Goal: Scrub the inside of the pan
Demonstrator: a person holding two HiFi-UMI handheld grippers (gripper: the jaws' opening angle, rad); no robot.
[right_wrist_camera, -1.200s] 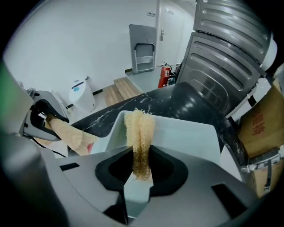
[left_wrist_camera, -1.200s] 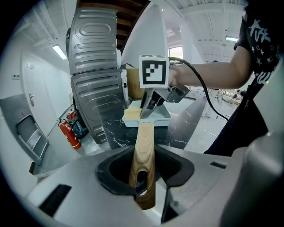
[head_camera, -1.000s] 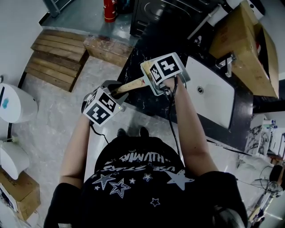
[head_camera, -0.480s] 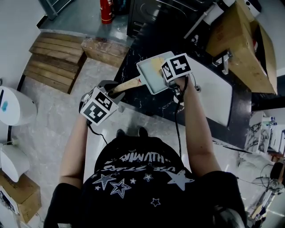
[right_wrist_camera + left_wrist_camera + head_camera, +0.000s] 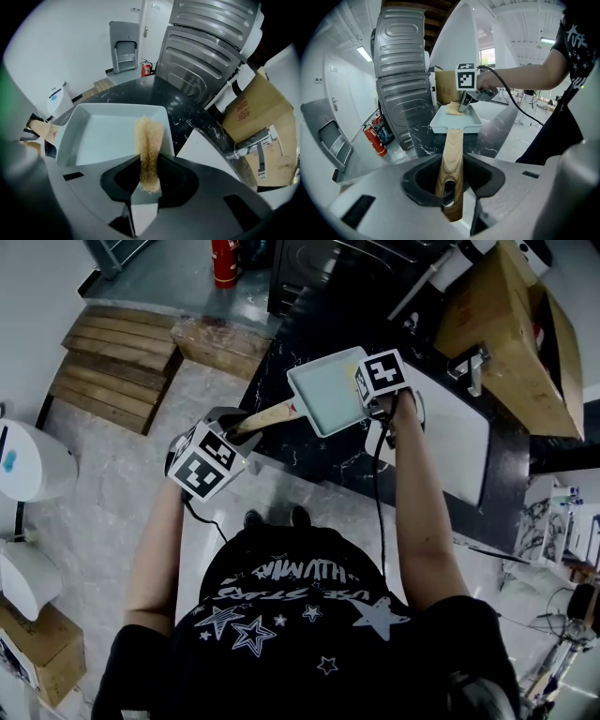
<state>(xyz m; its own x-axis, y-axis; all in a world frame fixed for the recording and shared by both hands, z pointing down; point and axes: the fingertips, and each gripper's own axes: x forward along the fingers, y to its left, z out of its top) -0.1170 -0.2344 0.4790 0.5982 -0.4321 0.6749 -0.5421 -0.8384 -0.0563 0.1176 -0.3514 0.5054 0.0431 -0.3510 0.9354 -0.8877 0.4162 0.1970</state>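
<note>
Two tools share this: the left tool (image 5: 451, 190) pinches the wooden handle (image 5: 453, 145) at its end, holding the light-looking, rigid pan (image 5: 326, 390) with the dark desk (image 5: 323, 460) beneath the pan. The right tool (image 5: 149, 176) pinches a soft fibrous scrubber (image 5: 149, 136) inside the pan by its wall; gripped so far out, the pan would likely tip under hard pressing.

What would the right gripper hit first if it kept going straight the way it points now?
The right gripper carries a sponge that leads the way. Straight ahead lies the pale inside of the pan, near its side wall, so the sponge would likely press there first. Whether it already touches is unclear.
</note>
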